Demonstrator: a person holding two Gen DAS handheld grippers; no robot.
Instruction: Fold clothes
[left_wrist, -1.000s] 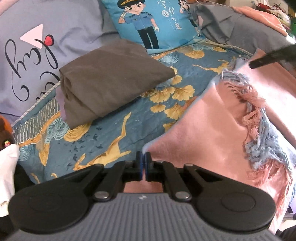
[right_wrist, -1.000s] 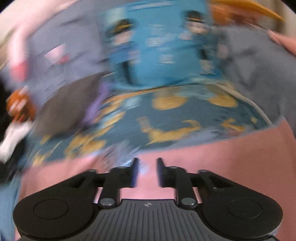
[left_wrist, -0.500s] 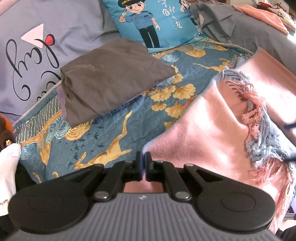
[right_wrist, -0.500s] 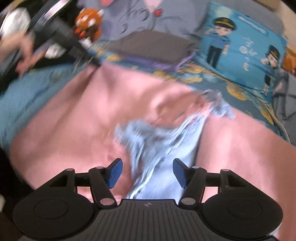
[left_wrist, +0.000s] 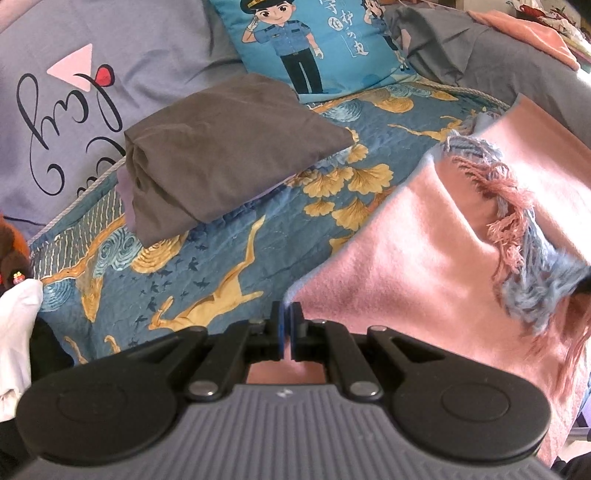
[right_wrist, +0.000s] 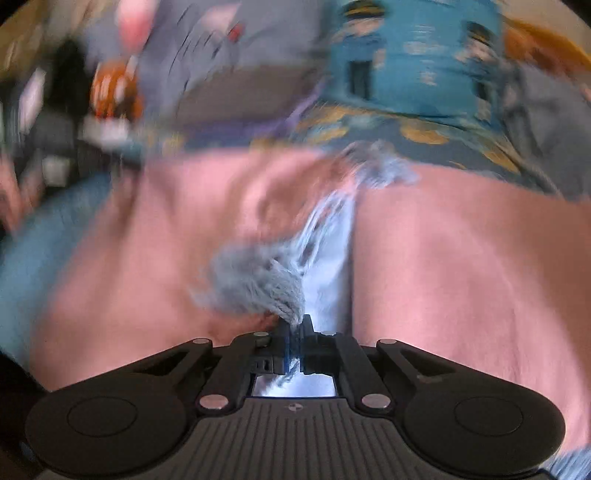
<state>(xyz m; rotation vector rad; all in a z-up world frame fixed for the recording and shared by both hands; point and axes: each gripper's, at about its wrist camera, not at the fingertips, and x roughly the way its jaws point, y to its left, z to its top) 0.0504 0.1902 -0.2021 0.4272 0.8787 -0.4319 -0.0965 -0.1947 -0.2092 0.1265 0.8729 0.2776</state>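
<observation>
Right claw (right_wrist: 294, 328) has snapped closed, pinching pink scarf's (right_wrist: 461, 266) blue fringe (right_wrist: 258, 280).

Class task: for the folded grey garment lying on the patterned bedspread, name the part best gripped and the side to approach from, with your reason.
Probably the folded grey garment is best gripped at its near-left corner, where the stacked layers show as a thick edge. Come in low from the near side, along the bedspread, pinching all layers together.

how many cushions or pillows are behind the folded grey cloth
2: the lilac pillow with black script at back left, and the blue cartoon-policeman cushion at back centre. The grey bedding heaped at back right may hide more.
</observation>
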